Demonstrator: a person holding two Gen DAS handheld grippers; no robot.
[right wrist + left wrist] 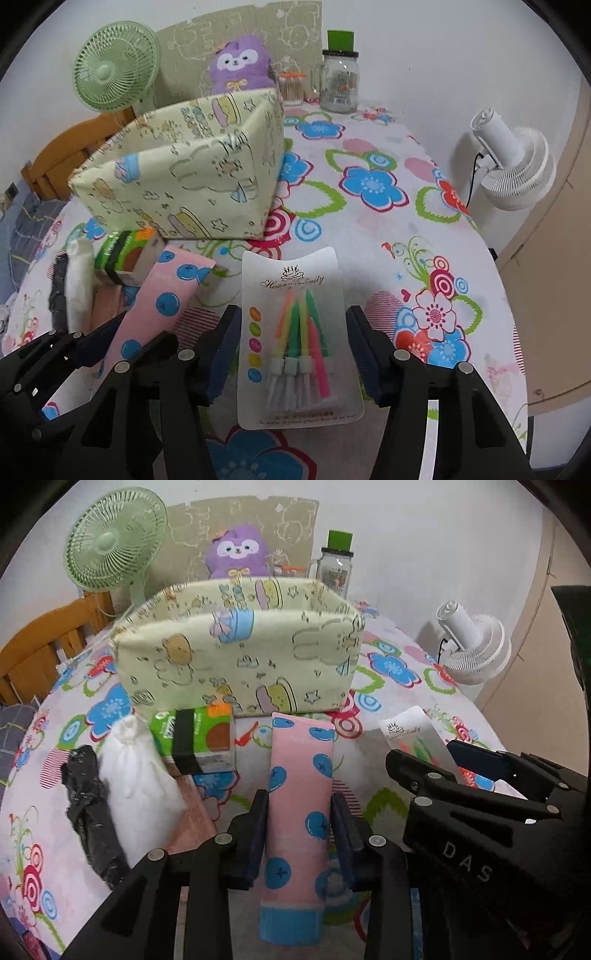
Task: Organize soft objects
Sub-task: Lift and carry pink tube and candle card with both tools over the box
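Note:
A pale yellow fabric bin (236,653) with cartoon prints stands open on the flowered table; it also shows in the right wrist view (184,173). My left gripper (298,812) is closed around a pink tube with blue dots (301,794), its pads touching both sides. My right gripper (291,336) is open, its fingers straddling a clear pack of birthday candles (295,332) lying flat. A white cloth pouch (136,771), a black bundle (92,812) and a green tissue pack (199,738) lie left of the tube.
A purple plush (236,552) sits behind the bin. A green fan (110,542) stands back left, a glass jar (340,81) at the back, a white fan (513,162) off the right edge. A wooden chair (40,642) stands left.

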